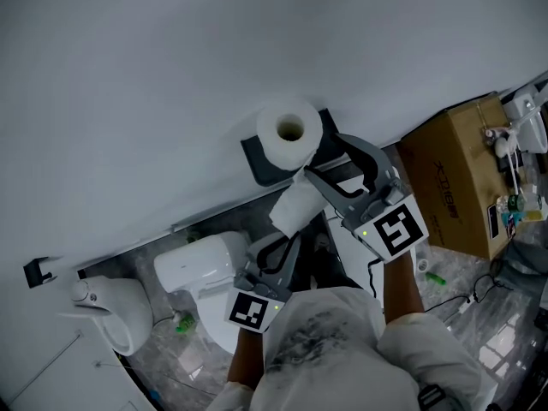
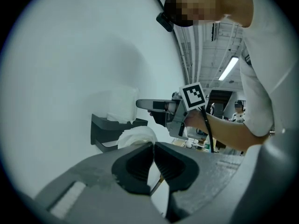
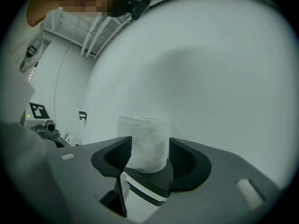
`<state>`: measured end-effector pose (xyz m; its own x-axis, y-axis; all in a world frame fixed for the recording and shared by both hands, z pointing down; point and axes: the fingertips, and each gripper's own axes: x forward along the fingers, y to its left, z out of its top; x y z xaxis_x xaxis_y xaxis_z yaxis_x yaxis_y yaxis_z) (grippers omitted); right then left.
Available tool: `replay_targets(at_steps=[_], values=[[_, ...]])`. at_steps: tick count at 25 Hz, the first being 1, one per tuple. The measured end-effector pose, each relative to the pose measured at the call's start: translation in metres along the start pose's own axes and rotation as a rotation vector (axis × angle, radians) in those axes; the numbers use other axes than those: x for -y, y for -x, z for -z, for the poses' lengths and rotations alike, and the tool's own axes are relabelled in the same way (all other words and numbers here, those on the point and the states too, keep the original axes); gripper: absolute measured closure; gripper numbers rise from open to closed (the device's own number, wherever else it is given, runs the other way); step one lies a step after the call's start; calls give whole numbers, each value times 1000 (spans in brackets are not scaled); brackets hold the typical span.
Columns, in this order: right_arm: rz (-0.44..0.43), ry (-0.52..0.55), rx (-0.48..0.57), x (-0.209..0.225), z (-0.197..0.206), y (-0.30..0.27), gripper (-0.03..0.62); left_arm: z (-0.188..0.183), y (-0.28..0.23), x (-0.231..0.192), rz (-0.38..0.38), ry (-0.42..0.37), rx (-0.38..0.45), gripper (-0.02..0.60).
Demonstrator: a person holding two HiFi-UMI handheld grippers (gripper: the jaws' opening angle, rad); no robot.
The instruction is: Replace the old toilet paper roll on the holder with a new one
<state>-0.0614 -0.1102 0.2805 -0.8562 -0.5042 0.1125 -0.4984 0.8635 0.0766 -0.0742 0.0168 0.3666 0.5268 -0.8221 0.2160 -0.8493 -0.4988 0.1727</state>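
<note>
On dark angular holder [image 1: 261, 168] | white roll [image 1: 289, 137]: soft, cylindrical, upright; hollow core

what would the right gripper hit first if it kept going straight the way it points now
Most likely the toilet paper roll standing on the wall holder: it sits dead ahead, framed by the open jaws of the right gripper. How near is unclear.

White roll [image 1: 289, 131], black holder [image 1: 255, 159], brown cardboard box [image 1: 454, 178]
</note>
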Motion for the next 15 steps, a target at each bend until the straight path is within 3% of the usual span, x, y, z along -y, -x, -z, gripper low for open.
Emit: replay_targets(at_steps=[8,15], values=[[-65,-4,17,0,-5,-18,231,3,-2,-3,0,7,-4,566],[-68,-23,0,1,-7,-33,199,4,-3,-5,-1,7,-8,566]])
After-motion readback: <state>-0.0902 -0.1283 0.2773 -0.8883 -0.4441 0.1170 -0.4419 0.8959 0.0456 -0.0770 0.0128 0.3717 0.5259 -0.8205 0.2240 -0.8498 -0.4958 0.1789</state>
